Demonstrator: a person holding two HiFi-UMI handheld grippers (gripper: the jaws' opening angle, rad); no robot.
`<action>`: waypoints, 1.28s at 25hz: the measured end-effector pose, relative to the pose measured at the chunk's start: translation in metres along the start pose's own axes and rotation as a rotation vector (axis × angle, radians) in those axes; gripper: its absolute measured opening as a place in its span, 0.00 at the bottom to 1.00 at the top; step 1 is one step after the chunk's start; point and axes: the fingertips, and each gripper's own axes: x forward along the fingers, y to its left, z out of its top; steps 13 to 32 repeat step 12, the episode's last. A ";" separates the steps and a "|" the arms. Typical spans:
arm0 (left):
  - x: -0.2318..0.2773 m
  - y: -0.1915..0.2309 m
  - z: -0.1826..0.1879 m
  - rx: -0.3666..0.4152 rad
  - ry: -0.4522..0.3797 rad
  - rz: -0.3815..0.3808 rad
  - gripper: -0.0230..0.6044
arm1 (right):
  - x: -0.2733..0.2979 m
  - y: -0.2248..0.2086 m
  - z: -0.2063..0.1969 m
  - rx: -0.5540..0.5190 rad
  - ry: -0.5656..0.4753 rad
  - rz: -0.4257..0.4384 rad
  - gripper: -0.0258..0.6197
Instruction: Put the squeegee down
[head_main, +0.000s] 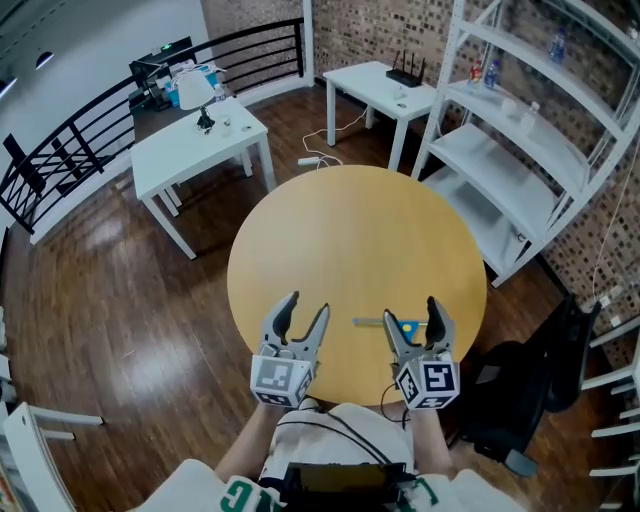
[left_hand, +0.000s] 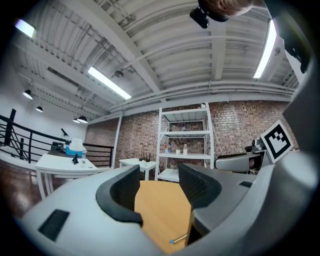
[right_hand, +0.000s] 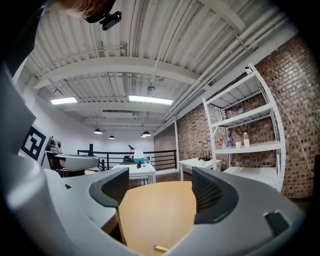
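seeing the squeegee (head_main: 375, 322) past its tip takes head view; left gripper (head_main: 308, 304), right gripper (head_main: 410, 310) gape empty.

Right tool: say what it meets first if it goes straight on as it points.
Nothing near, it seems: the right tool points level above the table, passing over the squeegee; depth unclear.

We saw a bright, evenly lit room. Ceiling strip lights (left_hand: 109, 82) flared white, and the wooden floor (head_main: 120, 340) carried soft glare. Both gripper views bent hard toward dark corners; the left gripper (left_hand: 159, 176) looked soft up close.
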 end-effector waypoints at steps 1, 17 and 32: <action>0.000 0.000 0.000 0.002 0.000 -0.001 0.44 | 0.000 0.001 -0.001 0.000 0.004 0.001 0.68; 0.006 -0.012 0.000 0.008 0.022 -0.048 0.44 | 0.007 0.016 0.006 0.029 0.014 0.059 0.68; 0.006 -0.012 0.000 0.008 0.022 -0.048 0.44 | 0.007 0.016 0.006 0.029 0.014 0.059 0.68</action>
